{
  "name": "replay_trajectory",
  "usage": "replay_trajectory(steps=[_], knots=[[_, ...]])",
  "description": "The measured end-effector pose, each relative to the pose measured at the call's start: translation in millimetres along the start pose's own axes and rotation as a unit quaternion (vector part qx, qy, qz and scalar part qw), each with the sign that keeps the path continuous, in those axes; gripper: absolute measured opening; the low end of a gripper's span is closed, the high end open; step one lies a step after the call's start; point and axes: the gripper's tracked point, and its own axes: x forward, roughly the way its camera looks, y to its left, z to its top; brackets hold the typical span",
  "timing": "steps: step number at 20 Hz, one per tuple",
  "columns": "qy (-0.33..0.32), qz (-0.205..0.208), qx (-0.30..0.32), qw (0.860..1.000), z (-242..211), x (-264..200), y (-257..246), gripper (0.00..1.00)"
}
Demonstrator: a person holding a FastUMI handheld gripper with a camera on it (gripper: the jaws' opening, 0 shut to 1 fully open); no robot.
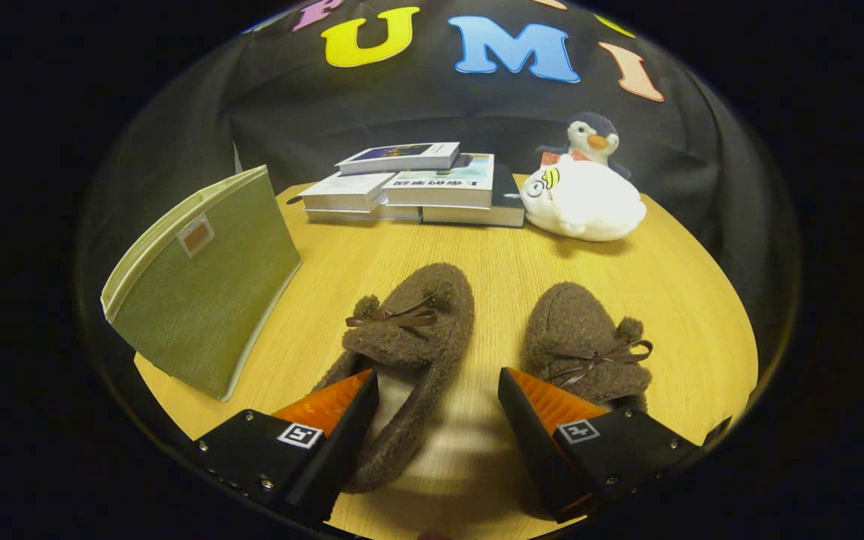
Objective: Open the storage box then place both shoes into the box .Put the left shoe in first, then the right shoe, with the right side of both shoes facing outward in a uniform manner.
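Table (477, 247): round, pale wood, bearing everything below.
Storage box (203, 285): green fabric, far-left of the fingers, tilted, lid seemingly not yet lifted; well apart from both shoes.
Books (417, 187): low stack at the far side, behind the shoes.
White plush (582, 201): far right, just beside the books; penguin toy (591, 137) right behind it.
Left shoe (409, 337): brown, fuzzy, with a bow; heel near, toe far; long axis running near to far, leaning slightly rightward at the toe; heel end touching or lying under the left finger.
Right shoe (582, 337): same make, right of its mate with bare wood between; toe far, long axis near to far; near end partly hidden by the right finger.
Gripper (438, 401): spread wide, holding nothing, fingers straddling the gap between the shoes.
Risk, order: likely fault is grabbing a shoe first, since the fingers sit nearest the shoes while the box looks unopened.
Risk, box: soft tilted wall may tip or slide under a push.
Risk, facing: soft upper may twist in a pinch, spoiling the right-side-out placement.
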Motion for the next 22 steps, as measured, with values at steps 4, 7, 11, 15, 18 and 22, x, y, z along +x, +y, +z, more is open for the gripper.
replay_trajectory(steps=[4, 7, 11, 15, 18, 22], knots=[[0.032, 0.017, 0.041, 0.998, -9, 8, 6, 0.84], [0.044, 0.016, 0.086, 0.995, -9, 10, 10, 0.49], [0.055, 0.009, 0.158, 0.986, -1, 3, 10, 0.06], [0.046, 0.020, 0.183, 0.982, 20, -15, 17, 0.05], [0.030, 0.030, 0.200, 0.979, 48, -32, 28, 0.05], [0.013, 0.050, 0.221, 0.974, 87, -56, 46, 0.05]])
